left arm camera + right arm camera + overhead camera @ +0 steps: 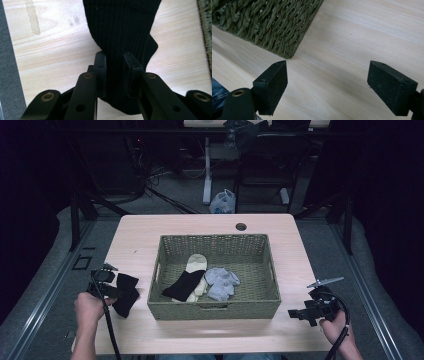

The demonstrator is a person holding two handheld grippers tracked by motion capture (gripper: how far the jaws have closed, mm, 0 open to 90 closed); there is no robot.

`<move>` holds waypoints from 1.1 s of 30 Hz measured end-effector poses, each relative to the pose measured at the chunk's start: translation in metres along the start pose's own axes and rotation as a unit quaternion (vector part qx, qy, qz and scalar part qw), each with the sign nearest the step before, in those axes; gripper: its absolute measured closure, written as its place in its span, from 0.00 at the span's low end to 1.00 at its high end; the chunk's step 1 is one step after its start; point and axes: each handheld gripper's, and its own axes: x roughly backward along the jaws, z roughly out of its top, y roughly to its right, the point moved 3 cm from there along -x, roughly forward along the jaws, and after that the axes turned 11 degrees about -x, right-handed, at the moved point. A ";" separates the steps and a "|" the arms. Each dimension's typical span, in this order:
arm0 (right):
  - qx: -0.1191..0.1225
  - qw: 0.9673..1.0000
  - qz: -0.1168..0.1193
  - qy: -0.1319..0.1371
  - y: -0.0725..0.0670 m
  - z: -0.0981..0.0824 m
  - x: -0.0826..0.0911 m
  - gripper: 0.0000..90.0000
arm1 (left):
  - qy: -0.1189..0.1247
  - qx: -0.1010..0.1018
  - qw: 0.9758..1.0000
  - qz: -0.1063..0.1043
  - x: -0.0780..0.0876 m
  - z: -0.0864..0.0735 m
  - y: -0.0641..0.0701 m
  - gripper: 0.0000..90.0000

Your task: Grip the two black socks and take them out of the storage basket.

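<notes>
A black ribbed sock (122, 30) lies partly on the pale wooden table left of the basket, and my left gripper (114, 75) is shut on it, its two pads pinching the knit. From above, that black sock (127, 292) shows beside my left gripper (107, 285) near the table's left edge. The green woven basket (215, 309) stands mid-table and holds another black sock (184, 285), a cream sock (196, 265) and a bundle of grey socks (221, 282). My right gripper (300, 315) hovers at the front right, open and empty; in its own view my right gripper (327, 85) faces bare tabletop.
The basket's corner (274, 27) sits just ahead and left of the right jaws. A round cable hole (241, 226) is at the table's far edge. Dark floor, cables, a desk leg and a plastic bag (222, 201) lie beyond the table.
</notes>
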 end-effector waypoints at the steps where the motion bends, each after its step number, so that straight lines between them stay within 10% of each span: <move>1: 0.000 1.000 0.000 0.000 0.000 0.000 0.000 0.18 | -0.005 -0.001 1.000 -0.002 -0.001 0.000 -0.001 0.84; 6: 0.000 1.000 0.000 0.000 0.000 0.000 0.000 0.18 | -0.015 0.006 1.000 -0.012 -0.007 -0.002 -0.001 0.80; 15: -0.001 1.000 -0.001 0.000 0.000 0.000 0.000 0.18 | 0.021 0.018 0.999 -0.017 0.020 0.002 -0.003 0.18; 33: -0.001 1.000 -0.001 0.000 0.000 0.000 0.000 0.18 | 0.111 -0.066 0.992 -0.006 0.099 0.050 0.050 0.00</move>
